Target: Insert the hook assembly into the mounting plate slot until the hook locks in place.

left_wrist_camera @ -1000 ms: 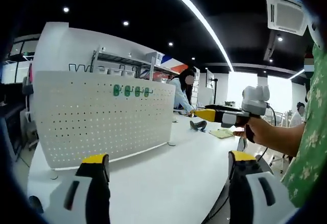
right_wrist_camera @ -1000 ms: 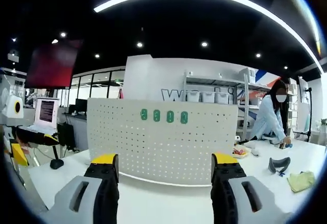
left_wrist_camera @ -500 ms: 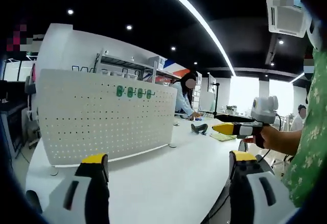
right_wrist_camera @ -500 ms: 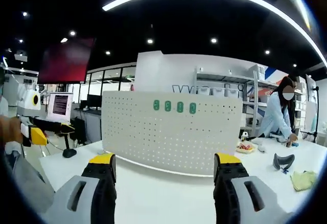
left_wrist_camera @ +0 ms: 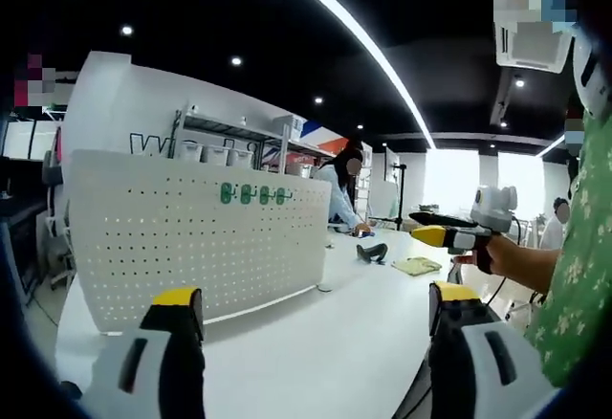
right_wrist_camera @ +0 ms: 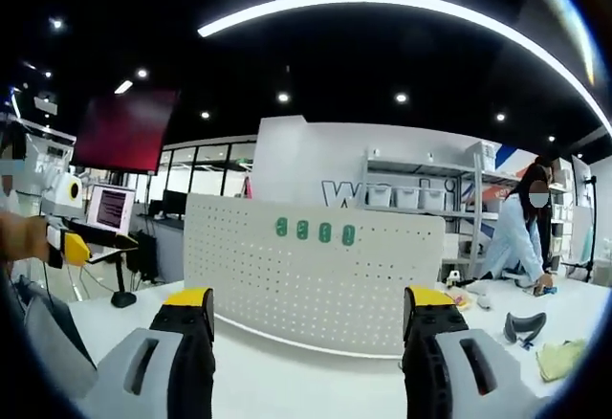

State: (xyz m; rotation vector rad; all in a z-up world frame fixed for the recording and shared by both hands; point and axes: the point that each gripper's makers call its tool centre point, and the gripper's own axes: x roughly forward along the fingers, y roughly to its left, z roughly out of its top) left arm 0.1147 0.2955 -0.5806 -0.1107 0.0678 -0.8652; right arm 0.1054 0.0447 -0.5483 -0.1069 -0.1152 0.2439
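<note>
Facing white pegboard (right_wrist_camera: 316,280), both grippers empty.

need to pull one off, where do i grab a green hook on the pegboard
Probably pinch one green hook by its narrow left and right edges, coming straight in from the front. All four sit flat and upright on the white pegboard, closely spaced; their finer shape is too small to tell.
</note>
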